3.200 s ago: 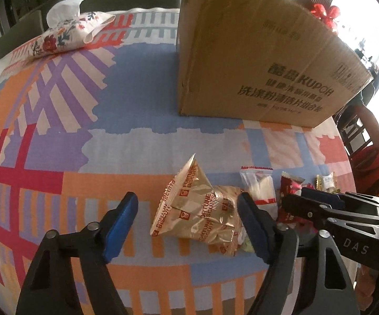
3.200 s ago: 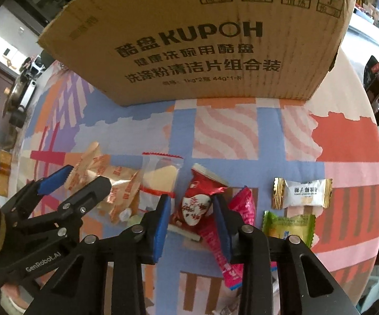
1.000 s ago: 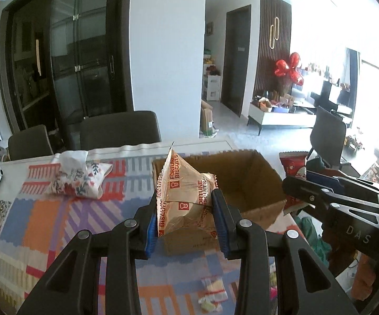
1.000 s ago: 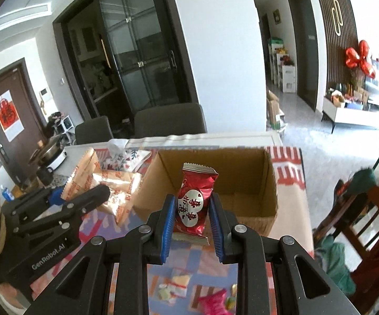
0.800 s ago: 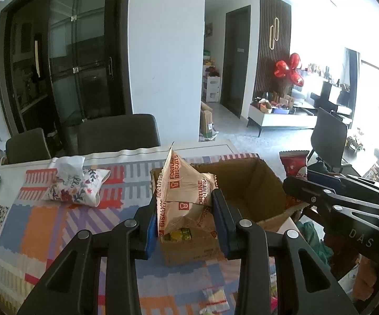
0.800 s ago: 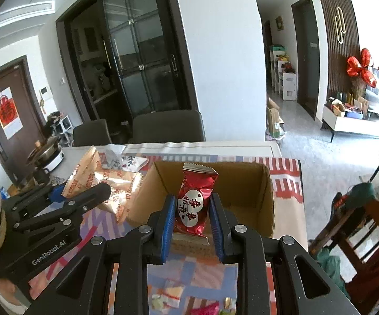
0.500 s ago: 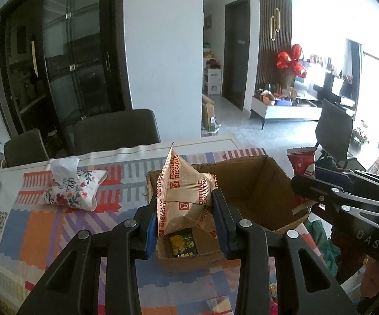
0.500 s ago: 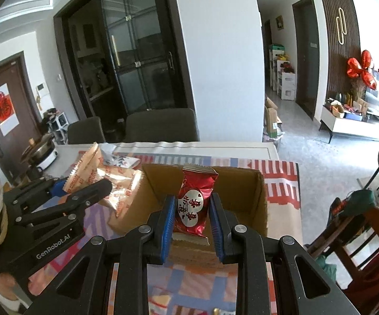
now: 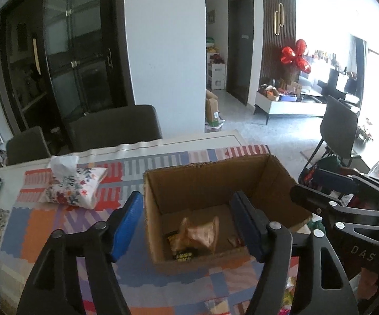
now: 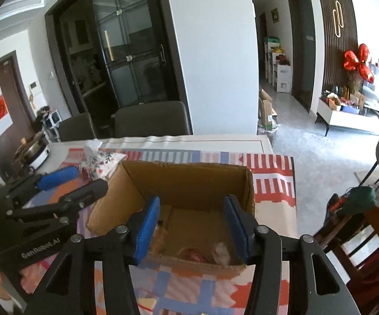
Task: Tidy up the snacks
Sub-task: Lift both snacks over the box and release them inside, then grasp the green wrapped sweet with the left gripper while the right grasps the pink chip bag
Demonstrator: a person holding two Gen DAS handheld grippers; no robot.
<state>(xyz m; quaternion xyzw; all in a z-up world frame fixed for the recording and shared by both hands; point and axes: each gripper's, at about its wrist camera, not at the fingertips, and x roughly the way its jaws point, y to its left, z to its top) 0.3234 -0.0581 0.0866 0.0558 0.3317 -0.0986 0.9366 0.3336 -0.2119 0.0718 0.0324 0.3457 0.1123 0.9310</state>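
Both grippers poised over the open cardboard box [image 9: 215, 181], seen along each pair of fingers. Left gripper [image 9: 186, 225] with fingers spread, just opened, nothing between them; tan biscuit packet [image 9: 199, 232] blurred inside the box, above the floor or just landing on it, beside a dark yellow-printed packet [image 9: 182, 253]. Right gripper [image 10: 192, 228] likewise just opened, fingers spread and empty; red candy packet [image 10: 197, 254] blurred low in the box against the near wall.

Progress, as a judgement: two snacks released into the box on this pass, at least one other already inside; more wrapped snacks [image 9: 217, 305] visible at the lower edge of the left view, on the tabletop [image 9: 45, 225] in front of the box, hence sorting not finished.

Edges and clearance: box walls upright, flaps out of the way, opening unobstructed. Near wall of the box directly below both pairs of fingers, so retreat best made upward and back, clear of the rim. Floral tissue pouch [image 9: 74, 190] well apart to the left of the box. Right-hand edge of the tabletop close beside the box, with chairs [image 10: 367, 231] beyond it; little spare surface on that side, ample patterned cloth on the left.
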